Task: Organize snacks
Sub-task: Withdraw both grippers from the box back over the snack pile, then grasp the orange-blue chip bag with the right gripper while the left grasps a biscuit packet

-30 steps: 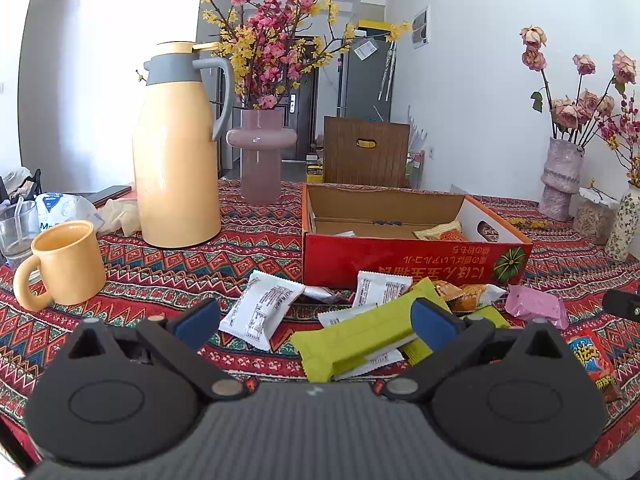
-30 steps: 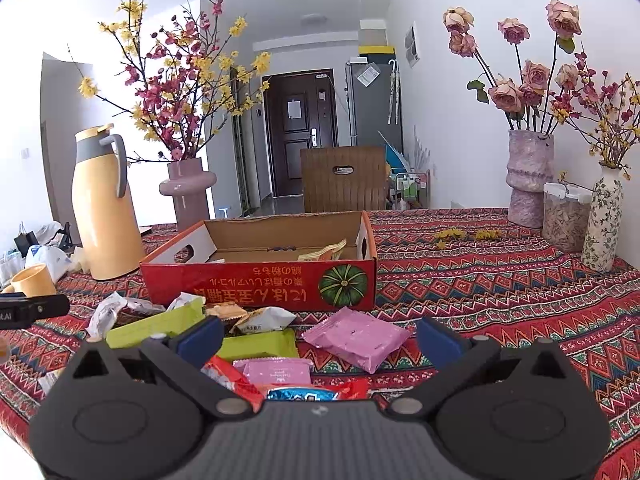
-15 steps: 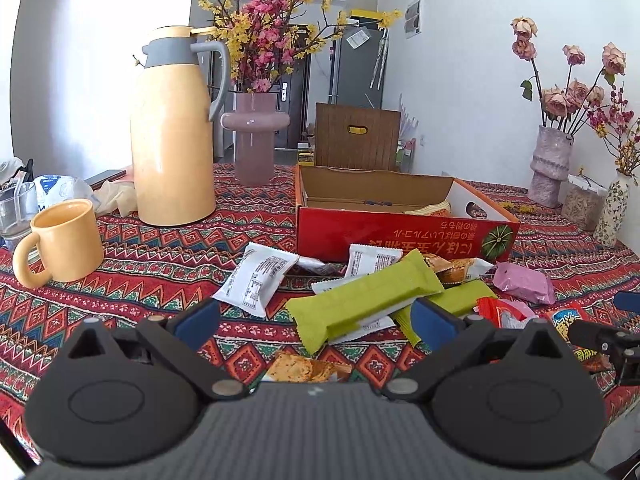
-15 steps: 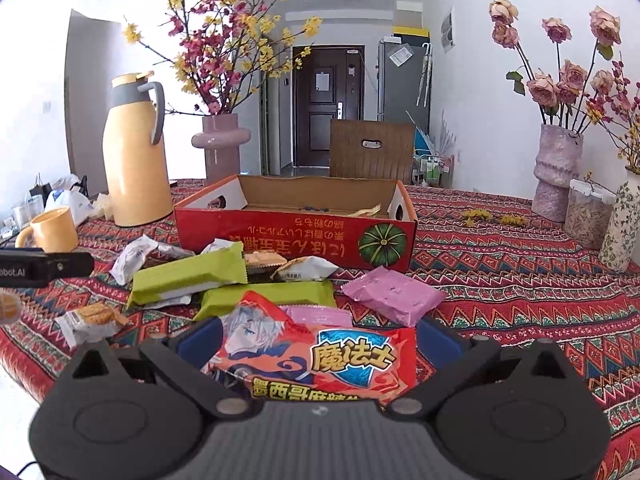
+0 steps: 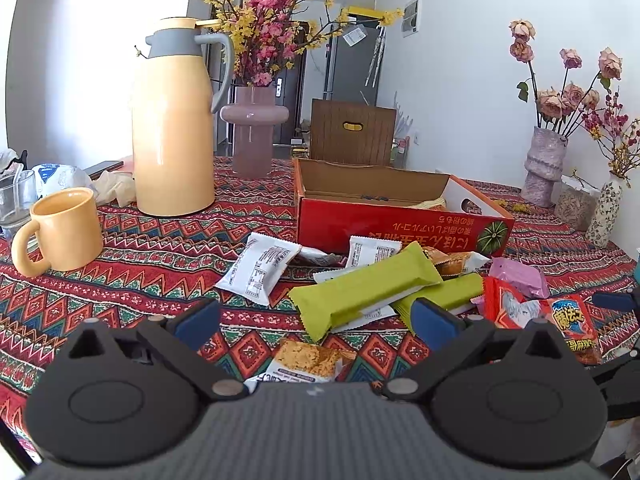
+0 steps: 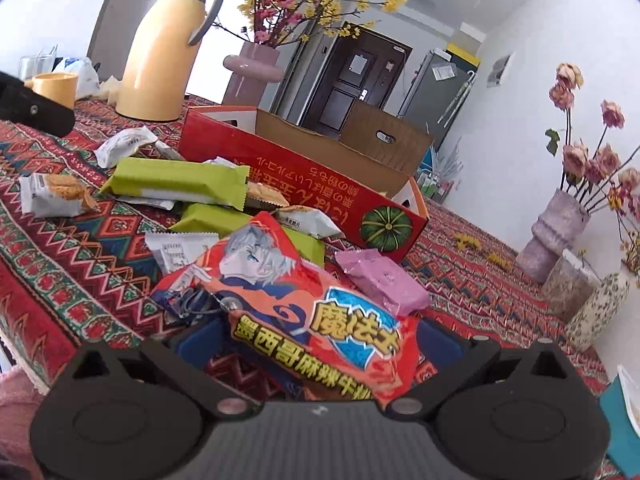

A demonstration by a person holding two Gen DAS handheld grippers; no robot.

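Observation:
Loose snacks lie in a heap in front of an open red cardboard box (image 5: 400, 224): two green bars (image 5: 368, 284), white packets (image 5: 260, 266), a pink packet (image 5: 520, 276) and a red snack bag (image 5: 540, 316). My left gripper (image 5: 316, 320) is open above the cloth, with a biscuit packet (image 5: 310, 360) lying just below the gap between its fingers. My right gripper (image 6: 316, 342) is open and tilted, low over the red snack bag (image 6: 304, 304), which lies across the gap between its blue fingertips (image 6: 196, 340). The box (image 6: 304, 176) holds a few snacks.
A yellow thermos (image 5: 172, 128), a yellow mug (image 5: 64, 232) and a glass (image 5: 16, 200) stand at the left. A mauve vase (image 5: 254, 128) stands behind; more vases (image 5: 544, 168) and a jar (image 5: 576, 208) at the right. The table edge (image 6: 24, 364) is near.
My right gripper has tilted and closed in on the red snack bag, which now fills the gap between its fingers. My left gripper has drawn back, bringing the biscuit packet into view.

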